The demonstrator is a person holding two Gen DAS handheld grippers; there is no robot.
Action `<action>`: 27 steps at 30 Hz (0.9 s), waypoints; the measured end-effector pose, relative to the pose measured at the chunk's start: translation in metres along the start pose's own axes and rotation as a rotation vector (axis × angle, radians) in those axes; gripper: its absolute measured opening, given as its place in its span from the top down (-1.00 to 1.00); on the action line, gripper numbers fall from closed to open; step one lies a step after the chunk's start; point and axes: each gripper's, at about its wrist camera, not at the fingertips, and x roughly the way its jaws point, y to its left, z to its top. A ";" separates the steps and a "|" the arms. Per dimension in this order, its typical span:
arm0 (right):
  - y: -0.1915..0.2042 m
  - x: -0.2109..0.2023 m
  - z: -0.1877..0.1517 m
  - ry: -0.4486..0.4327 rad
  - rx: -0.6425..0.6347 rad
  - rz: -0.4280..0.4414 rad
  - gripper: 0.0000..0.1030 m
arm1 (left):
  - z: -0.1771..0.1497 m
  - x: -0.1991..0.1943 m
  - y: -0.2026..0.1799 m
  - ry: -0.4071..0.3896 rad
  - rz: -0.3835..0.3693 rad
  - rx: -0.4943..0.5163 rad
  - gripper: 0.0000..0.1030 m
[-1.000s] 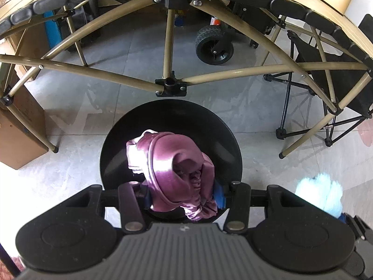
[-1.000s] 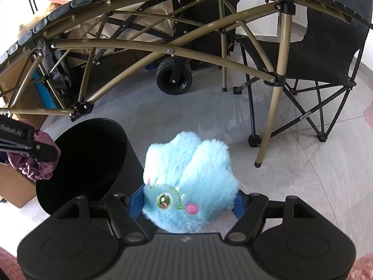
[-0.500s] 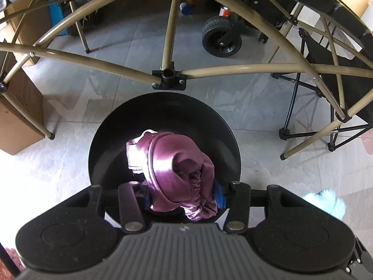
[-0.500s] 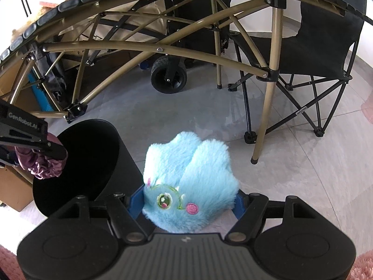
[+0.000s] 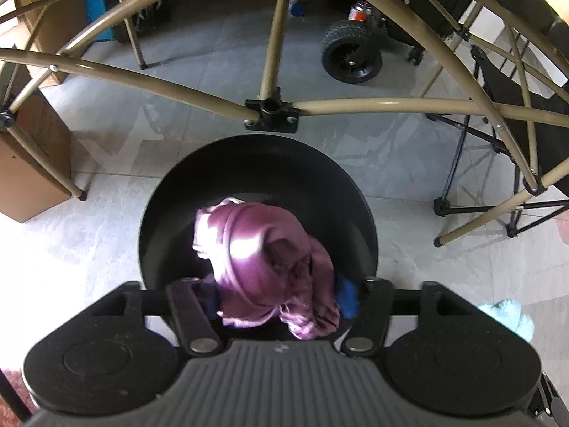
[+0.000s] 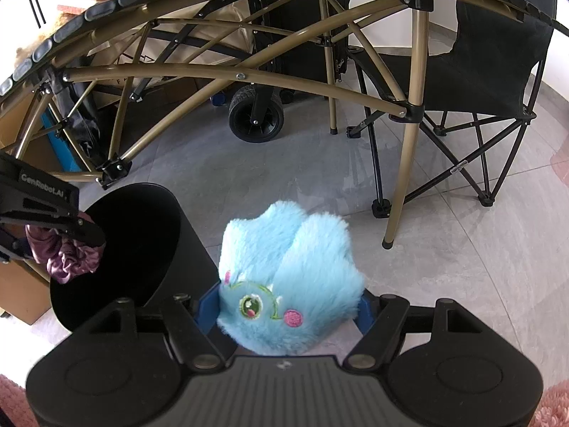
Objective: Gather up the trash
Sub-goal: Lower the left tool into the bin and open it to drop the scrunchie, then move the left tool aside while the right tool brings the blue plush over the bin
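My left gripper (image 5: 275, 293) is shut on a crumpled purple satin cloth (image 5: 259, 259) and holds it right over the open mouth of a round black trash bin (image 5: 256, 163). In the right wrist view the bin (image 6: 142, 220) stands at the lower left, with the left gripper (image 6: 76, 240) and purple cloth (image 6: 67, 259) over its near rim. My right gripper (image 6: 284, 306) is shut on a fluffy light-blue plush toy (image 6: 288, 267) with an embroidered eye, held above the floor to the right of the bin. The plush also shows in the left wrist view (image 5: 508, 316).
A folding table's tan metal frame (image 5: 270, 110) arches just beyond the bin, one leg (image 6: 405, 163) standing right of the plush. A black folding chair (image 6: 490, 71), a cart wheel (image 6: 256, 117) and cardboard boxes (image 5: 28, 163) stand on the grey tile floor.
My left gripper has moved forward and lower with the purple cloth, so the bin mouth looms larger beneath it. The right gripper still holds the plush and has shifted slightly.
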 end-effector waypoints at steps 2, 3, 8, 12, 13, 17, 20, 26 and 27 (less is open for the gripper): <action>0.000 0.000 0.000 0.000 0.001 0.001 -0.38 | 0.001 -0.002 0.000 0.000 0.002 0.004 -0.74; -0.001 0.000 0.000 0.000 0.001 0.001 -0.39 | 0.001 -0.002 0.000 0.004 -0.001 0.003 -0.95; -0.001 -0.001 0.000 -0.001 0.005 0.003 -0.39 | 0.001 -0.004 0.000 0.012 0.000 0.008 -0.99; -0.001 -0.001 0.000 -0.002 0.006 0.004 -0.39 | 0.001 -0.003 0.002 0.016 -0.002 0.004 -0.99; -0.001 -0.001 0.000 -0.001 0.006 0.004 -0.39 | 0.001 -0.003 0.002 0.017 -0.003 0.005 -0.99; -0.001 -0.001 0.000 -0.001 0.006 0.004 -0.39 | 0.001 -0.004 0.002 0.020 -0.003 0.002 -1.00; -0.002 -0.001 0.000 -0.001 0.007 0.005 -0.39 | 0.001 -0.004 0.003 0.021 -0.003 -0.001 -1.00; 0.000 -0.002 0.000 -0.003 0.005 0.008 -0.39 | 0.001 -0.005 0.004 0.019 -0.002 0.000 -1.00; 0.000 -0.002 0.000 -0.003 0.005 0.009 -0.39 | 0.001 -0.006 0.006 0.017 -0.002 0.001 -1.00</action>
